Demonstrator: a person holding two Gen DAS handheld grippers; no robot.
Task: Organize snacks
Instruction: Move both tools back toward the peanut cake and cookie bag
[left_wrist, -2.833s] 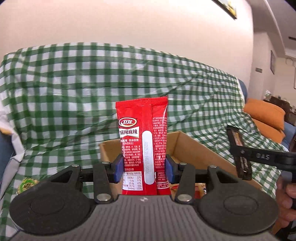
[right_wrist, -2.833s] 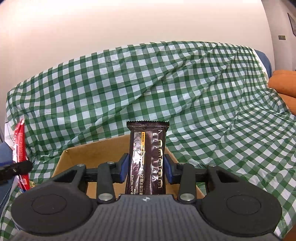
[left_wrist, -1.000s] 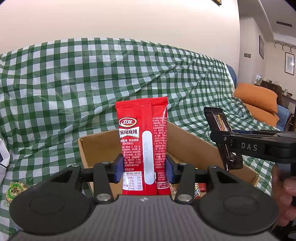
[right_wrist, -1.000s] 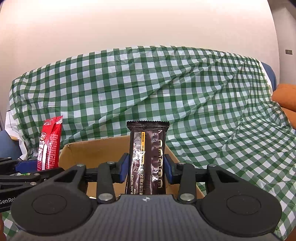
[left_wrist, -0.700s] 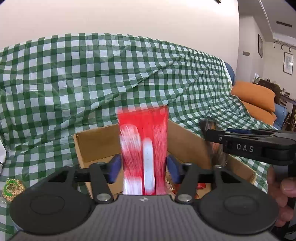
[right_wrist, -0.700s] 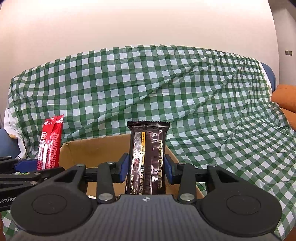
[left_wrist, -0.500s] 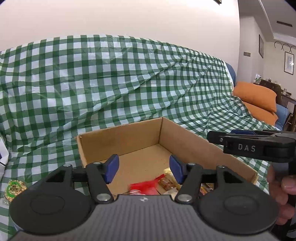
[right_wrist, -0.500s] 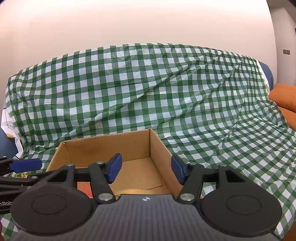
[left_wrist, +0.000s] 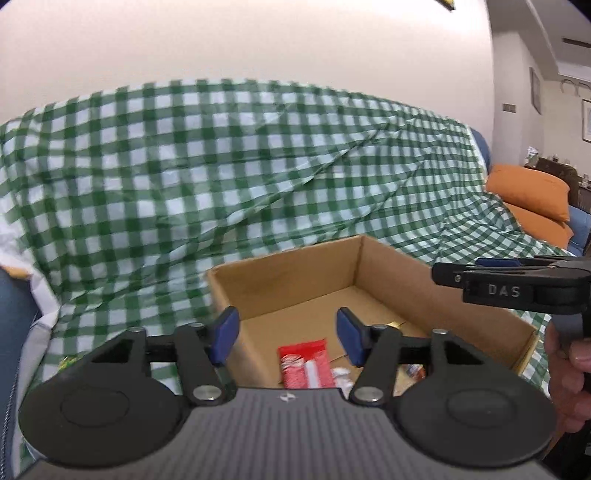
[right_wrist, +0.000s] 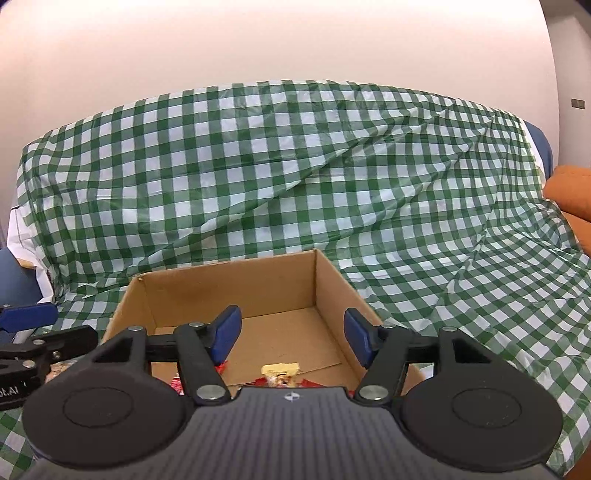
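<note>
A sofa is draped in a green-and-white checked cloth, which fills most of both views, and an orange cushion is seen at its far right end. On the cloth an open cardboard box is set, its flaps up and its floor partly bare. Above the near edge of the box the left gripper is held with its blue-padded fingers spread wide and nothing between them; the right gripper is likewise held wide apart and empty, just beside it over the same box. In the left wrist view the right gripper is seen side-on at the right edge, gripped by a hand. Inside the box, near its front wall, a red snack packet is seen lying flat, and a small yellow-wrapped snack is seen close by among other wrappers too hidden to be told apart.
</note>
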